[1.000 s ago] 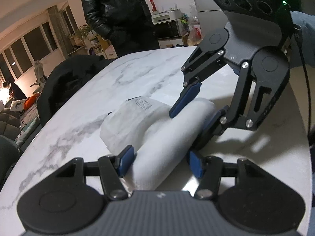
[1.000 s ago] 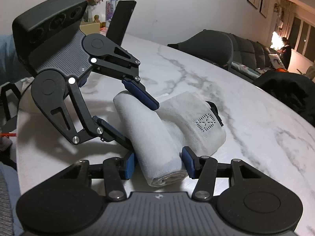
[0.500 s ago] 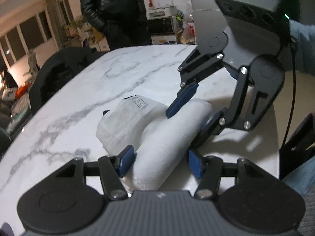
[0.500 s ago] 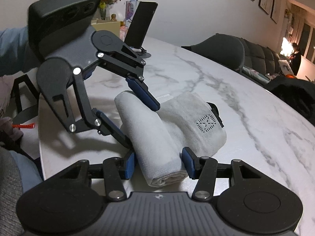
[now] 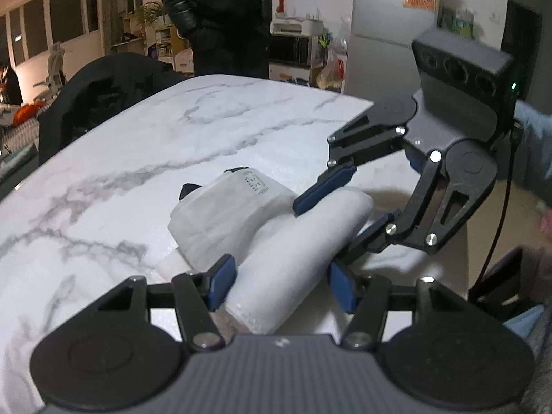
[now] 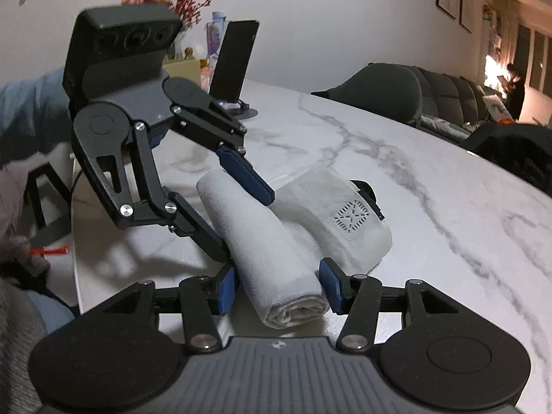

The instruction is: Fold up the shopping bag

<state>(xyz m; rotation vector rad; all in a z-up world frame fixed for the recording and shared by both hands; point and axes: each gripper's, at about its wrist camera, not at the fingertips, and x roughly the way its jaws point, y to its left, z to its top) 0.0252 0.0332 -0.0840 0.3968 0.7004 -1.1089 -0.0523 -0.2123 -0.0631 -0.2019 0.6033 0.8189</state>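
A white fabric shopping bag (image 5: pixel 276 241) lies rolled up on the marble table (image 5: pixel 138 179). Its outer flap (image 5: pixel 238 203) carries a stitched square patch and a black strap end. My left gripper (image 5: pixel 279 281) is shut on the near end of the roll, with blue pads on both sides. From the opposite end my right gripper (image 5: pixel 321 233) clamps the roll, one finger over it and one under. In the right wrist view, the bag (image 6: pixel 272 252) sits between the pads of the right gripper (image 6: pixel 277 286). The left gripper (image 6: pixel 241 224) holds its far end.
A person in a black jacket (image 5: pixel 217 17) stands beyond the table's far edge, beside a dark coat on a chair (image 5: pixel 103 103). A phone on a stand (image 6: pixel 234 65), a bottle and flowers sit at one end. A grey chair (image 6: pixel 379 86) lines the other side.
Both grippers keep their hold on the roll. The roll and both grippers have swung together over the table, so the room behind has shifted in both views.
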